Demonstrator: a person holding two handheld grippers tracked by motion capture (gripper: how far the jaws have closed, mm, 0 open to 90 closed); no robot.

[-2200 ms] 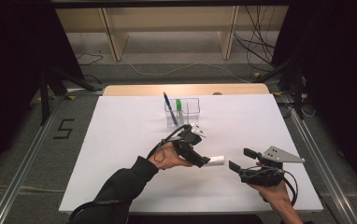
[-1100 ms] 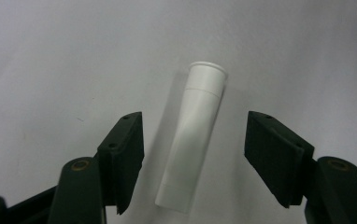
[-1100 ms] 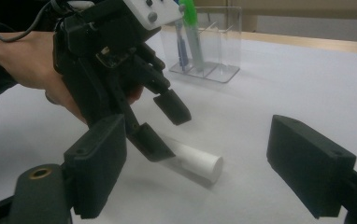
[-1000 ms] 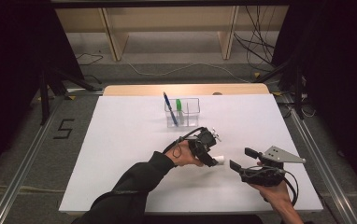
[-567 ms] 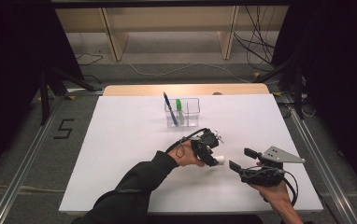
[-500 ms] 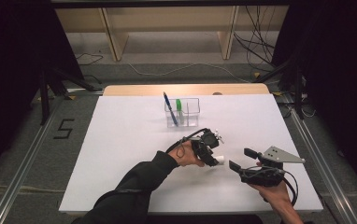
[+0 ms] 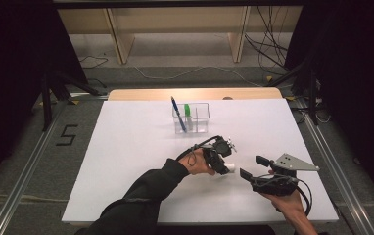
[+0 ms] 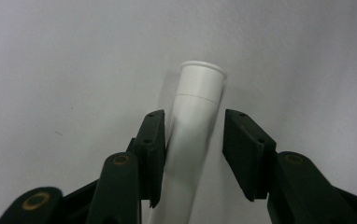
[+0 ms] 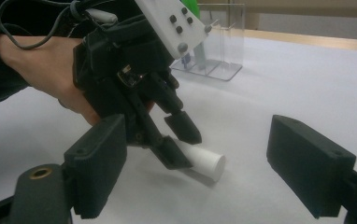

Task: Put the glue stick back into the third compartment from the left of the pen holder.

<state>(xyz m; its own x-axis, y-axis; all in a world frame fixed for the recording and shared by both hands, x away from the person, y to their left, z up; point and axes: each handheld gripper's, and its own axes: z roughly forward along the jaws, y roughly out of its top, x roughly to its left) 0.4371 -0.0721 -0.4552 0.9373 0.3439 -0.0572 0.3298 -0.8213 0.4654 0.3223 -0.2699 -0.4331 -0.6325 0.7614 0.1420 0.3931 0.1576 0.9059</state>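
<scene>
Black left gripper (image 7: 220, 155) (white button plate, looped cable), dark sleeve (image 7: 141, 200) behind.

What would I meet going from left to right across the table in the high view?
Blue pen → green marker in the clear holder → left gripper around a white marker → right gripper.

A black numeral "5" (image 7: 68, 135) on the floor left of the table (image 7: 126, 161)

Left gripper (image 7: 222, 164) over white tube (image 7: 229, 168), right gripper (image 7: 252, 167) nearby
</scene>
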